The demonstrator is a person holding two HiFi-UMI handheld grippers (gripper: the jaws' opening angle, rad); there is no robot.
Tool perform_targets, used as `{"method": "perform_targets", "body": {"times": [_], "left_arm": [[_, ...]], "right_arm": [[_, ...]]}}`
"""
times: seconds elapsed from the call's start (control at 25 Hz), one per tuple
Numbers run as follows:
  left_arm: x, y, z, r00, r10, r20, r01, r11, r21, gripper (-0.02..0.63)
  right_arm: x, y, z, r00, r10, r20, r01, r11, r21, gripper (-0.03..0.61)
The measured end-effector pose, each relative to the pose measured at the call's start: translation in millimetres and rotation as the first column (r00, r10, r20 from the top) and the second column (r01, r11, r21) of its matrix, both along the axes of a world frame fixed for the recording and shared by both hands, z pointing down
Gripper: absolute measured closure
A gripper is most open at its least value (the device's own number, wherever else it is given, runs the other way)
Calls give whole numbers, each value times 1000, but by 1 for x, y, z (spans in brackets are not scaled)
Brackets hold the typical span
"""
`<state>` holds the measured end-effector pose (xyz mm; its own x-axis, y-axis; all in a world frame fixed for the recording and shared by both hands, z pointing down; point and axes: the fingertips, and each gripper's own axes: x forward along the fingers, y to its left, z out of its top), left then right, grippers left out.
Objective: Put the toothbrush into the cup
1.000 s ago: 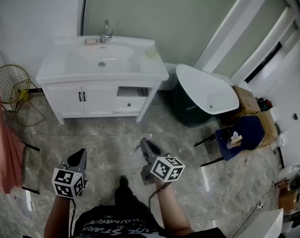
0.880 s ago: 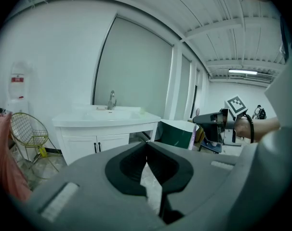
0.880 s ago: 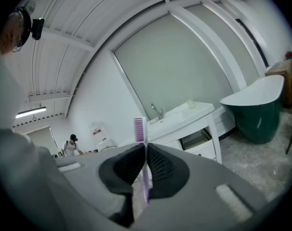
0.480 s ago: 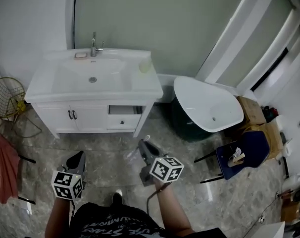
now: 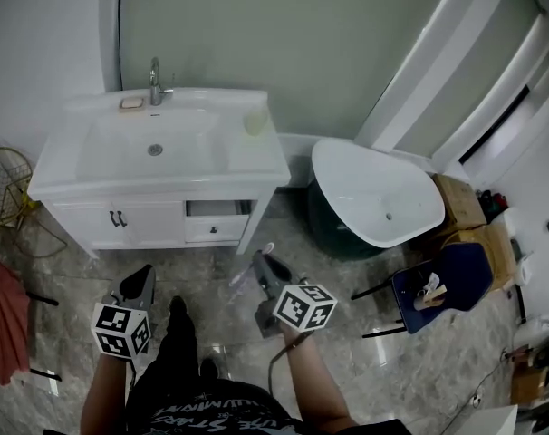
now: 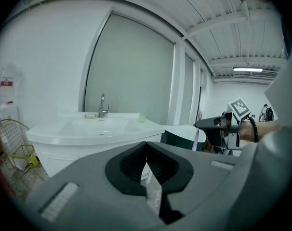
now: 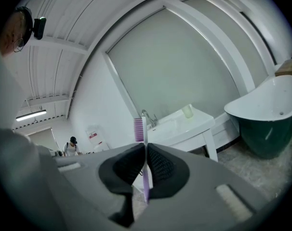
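**Toothbrush gripped, cup waiting on the far vanity corner**

Your right gripper [image 7: 145, 150] is pinching the handle of the purple toothbrush [image 7: 139, 130]. The brush stands upright between the jaws, bristle head above them and the handle's end hanging just below. Your left gripper [image 6: 146, 148] has its jaws pressed together on nothing. The pale, translucent cup [image 5: 254, 122] stands at the back right corner of the white vanity [image 5: 256, 166], right of the basin and well apart from both grippers.

The brush is likely light, stiff and made of slick plastic. Held by a narrow handle, it may pivot in the pads if the head knocks the rim, so keep the pinch firm and lead with the lower end. The cup looks light and would probably slide or tip at a nudge. Lower the brush in rather than letting it drop. Your empty left gripper could steady the cup.

The floor between you and the vanity is open. The bathtub [image 5: 374, 193] sits close to the right of the cup's corner, so come in from the front. The cup is near the counter's right edge, where a sideways push could send it off. The faucet [image 5: 154, 82] is well clear across the basin.
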<state>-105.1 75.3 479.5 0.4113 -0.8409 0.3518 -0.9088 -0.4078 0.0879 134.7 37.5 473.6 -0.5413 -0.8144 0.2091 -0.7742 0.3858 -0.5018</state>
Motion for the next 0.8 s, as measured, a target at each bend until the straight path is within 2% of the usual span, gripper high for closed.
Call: {"method": "perform_targets", "body": {"times": [0.2, 0.44, 0.8], "left_arm": [[8, -49, 10, 999, 29, -18, -30, 1000, -7, 604], [14, -147, 6, 997, 69, -31, -69, 998, 16, 604], [22, -266, 18, 988, 150, -36, -151, 988, -36, 604]], "right_arm": [[9, -38, 7, 999, 23, -24, -23, 1000, -13, 560], [22, -116, 10, 996, 73, -42, -74, 997, -28, 560], [18, -227, 11, 992, 114, -57, -117, 991, -60, 560]]}}
